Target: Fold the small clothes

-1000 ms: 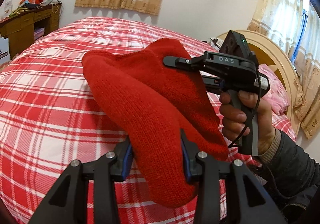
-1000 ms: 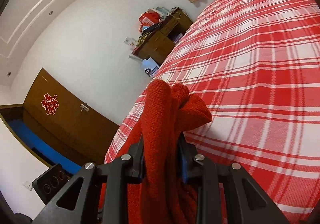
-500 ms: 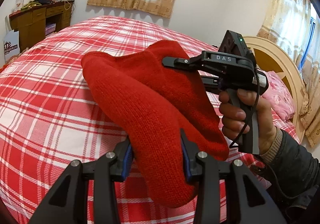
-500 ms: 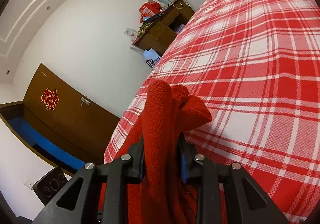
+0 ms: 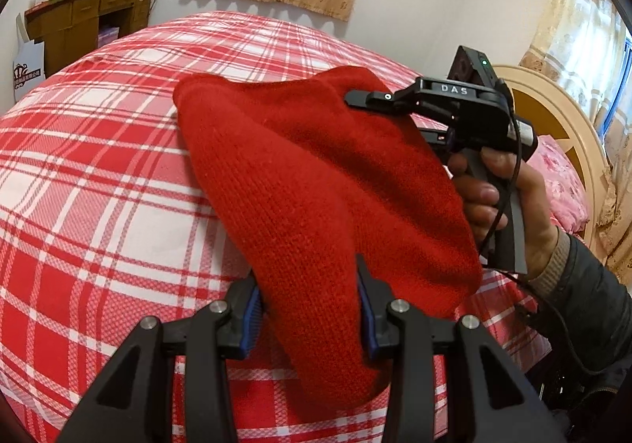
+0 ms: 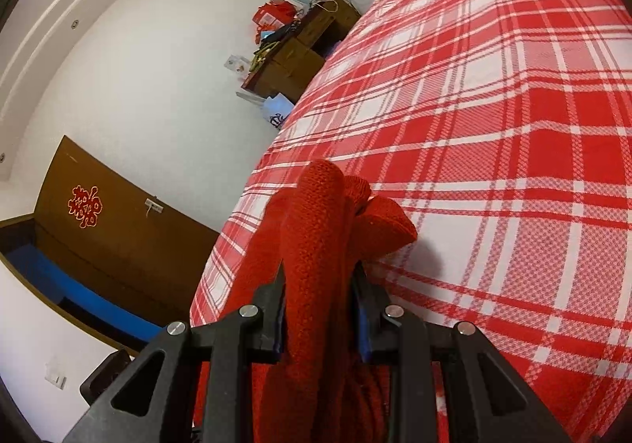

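Both jaws clamped on our red knit garment (image 5: 316,182)!
Left gripper (image 5: 308,308) bites at six o'clock, right gripper (image 5: 357,97) at two, holding it above the plaid bed (image 5: 98,174).

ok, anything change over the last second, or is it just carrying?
Just carrying. Both tongs, left and right, have come down toward the plaid bed with the red knit garment slung between them; the bed fills more of both views. Nothing was taken or let go: both stay clamped on the knit, its drape unchanged.
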